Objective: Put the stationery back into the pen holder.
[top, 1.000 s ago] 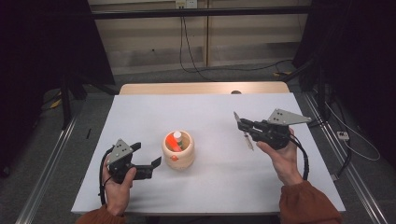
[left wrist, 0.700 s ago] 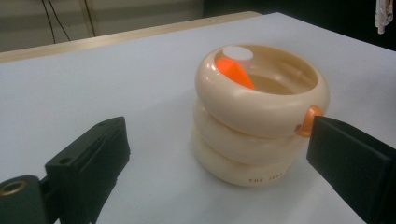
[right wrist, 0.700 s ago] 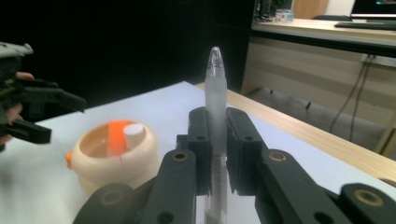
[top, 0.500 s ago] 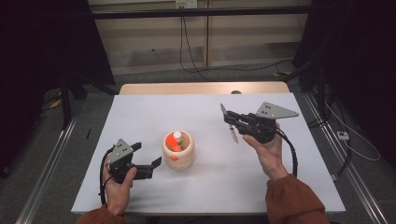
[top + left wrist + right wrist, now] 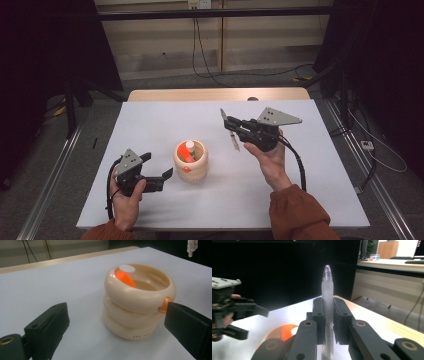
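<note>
A white rectangular tabletop (image 5: 320, 165) fills the middle of the high view, with a pale wooden strip (image 5: 215, 94) along its far edge. Grey carpeted floor (image 5: 75, 120) surrounds it, crossed by black cables (image 5: 210, 65). Light wooden wall panels (image 5: 165, 35) span the top centre; black curtains (image 5: 45, 55) darken the upper left and right. Metal rails (image 5: 50, 175) run down both lower sides.

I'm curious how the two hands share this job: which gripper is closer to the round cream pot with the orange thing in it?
Left. The left gripper sits open right beside the pot, one jaw at its side. The right gripper is held above the table farther off, clamping a clear pen.
</note>
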